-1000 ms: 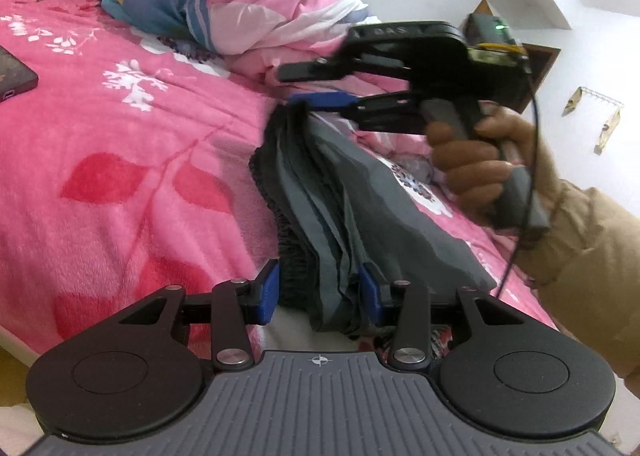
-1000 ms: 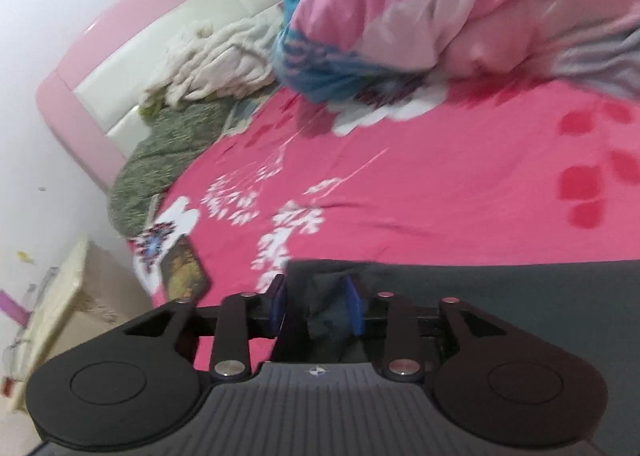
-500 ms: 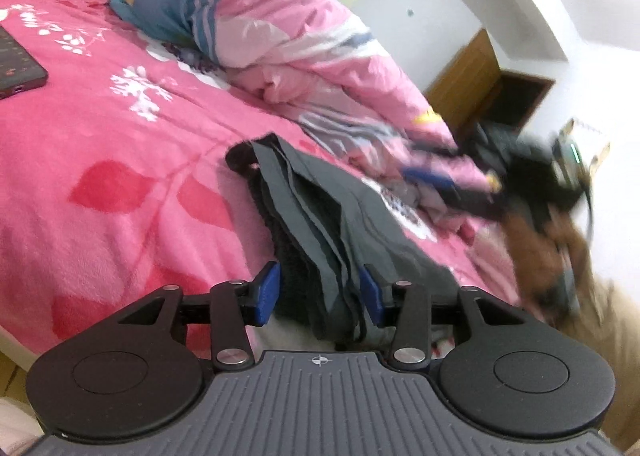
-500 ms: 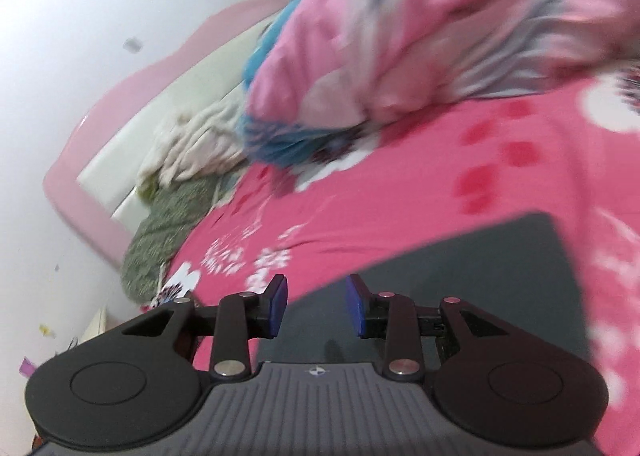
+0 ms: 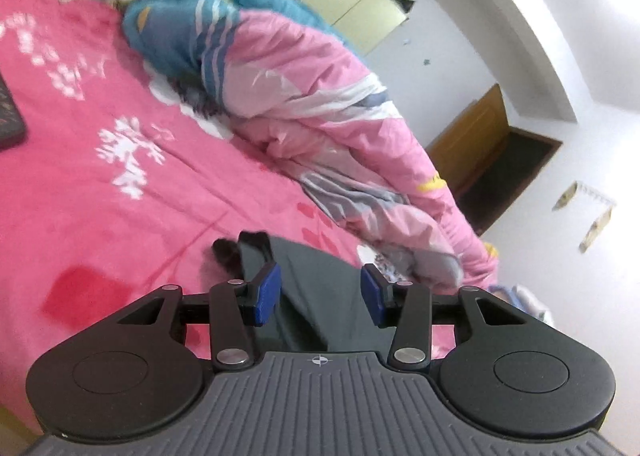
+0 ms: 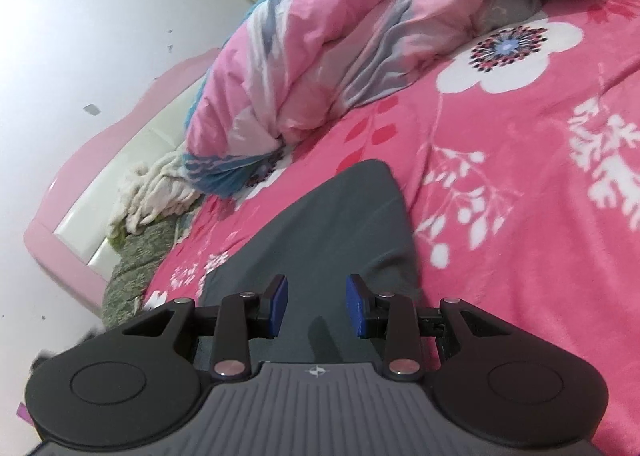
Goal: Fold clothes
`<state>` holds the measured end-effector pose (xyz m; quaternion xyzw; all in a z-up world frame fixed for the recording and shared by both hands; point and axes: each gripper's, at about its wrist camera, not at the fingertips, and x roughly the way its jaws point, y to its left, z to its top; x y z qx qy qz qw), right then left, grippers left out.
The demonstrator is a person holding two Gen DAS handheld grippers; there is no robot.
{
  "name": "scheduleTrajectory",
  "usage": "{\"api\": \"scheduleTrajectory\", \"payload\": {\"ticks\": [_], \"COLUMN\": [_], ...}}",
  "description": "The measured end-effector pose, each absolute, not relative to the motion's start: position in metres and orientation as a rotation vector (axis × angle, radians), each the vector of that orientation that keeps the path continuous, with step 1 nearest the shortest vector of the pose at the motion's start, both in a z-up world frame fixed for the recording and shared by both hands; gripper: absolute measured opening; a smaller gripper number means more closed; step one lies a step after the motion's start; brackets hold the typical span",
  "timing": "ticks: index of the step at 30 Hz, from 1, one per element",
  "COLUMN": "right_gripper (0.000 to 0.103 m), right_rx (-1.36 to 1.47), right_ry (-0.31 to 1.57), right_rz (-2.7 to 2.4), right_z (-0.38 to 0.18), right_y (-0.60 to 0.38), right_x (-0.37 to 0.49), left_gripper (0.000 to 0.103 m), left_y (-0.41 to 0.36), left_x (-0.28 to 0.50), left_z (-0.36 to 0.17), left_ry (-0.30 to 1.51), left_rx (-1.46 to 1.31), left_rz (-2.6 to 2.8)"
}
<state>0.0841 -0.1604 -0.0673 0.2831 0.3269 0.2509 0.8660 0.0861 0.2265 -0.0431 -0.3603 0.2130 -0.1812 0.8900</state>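
Note:
A dark grey garment (image 5: 320,288) lies folded on the pink floral bedspread (image 5: 120,184). In the left wrist view its black end (image 5: 228,252) pokes out toward the far left. My left gripper (image 5: 319,292) hovers over the garment with its blue pads (image 5: 268,292) wide apart and nothing pinched. In the right wrist view the same grey garment (image 6: 336,224) stretches away, flat and smooth. My right gripper (image 6: 317,304) stands open just above it, holding nothing.
A bunched pink, blue and grey quilt (image 5: 304,108) lies along the far side of the bed. A dark tablet-like object (image 5: 10,116) rests at the left edge. Cream and green cloths (image 6: 148,208) pile by the pink headboard (image 6: 60,240). A wooden door (image 5: 476,140) stands beyond.
Both grippers let go of the grey garment and opened. It now lies flat on the bed. The right gripper and hand left the left wrist view; the left gripper pulled back.

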Motion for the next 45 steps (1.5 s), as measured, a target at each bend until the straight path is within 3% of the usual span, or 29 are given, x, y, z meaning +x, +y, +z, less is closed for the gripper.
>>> {"api": "scheduleTrajectory", "payload": {"ticks": [9,21,29,45], "right_gripper": [0.035,0.035,0.035,0.035], "right_rx": [0.281,0.115,0.078,0.025], "right_ry": [0.573,0.554,0.552,0.557], "right_rz": [0.671,0.732,0.695,0.767], "right_z": [-0.043,-0.045,-0.045,-0.044], "right_y": [-0.099,-0.04,-0.034,-0.006], "right_x": [0.054,0.039,0.028,0.022], "left_gripper": [0.043,0.04,0.001,0.0], "left_y": [0.243,0.248,0.251,0.273], "left_x": [0.189,0.21,0.196,0.16], "left_z": [-0.062,-0.081,-0.071,-0.068], "left_ry": [0.724,0.771,0.707,0.615], "left_rx": [-0.817,-0.902,-0.894,-0.936], "left_rz": [-0.323,-0.426,-0.454,-0.445]}}
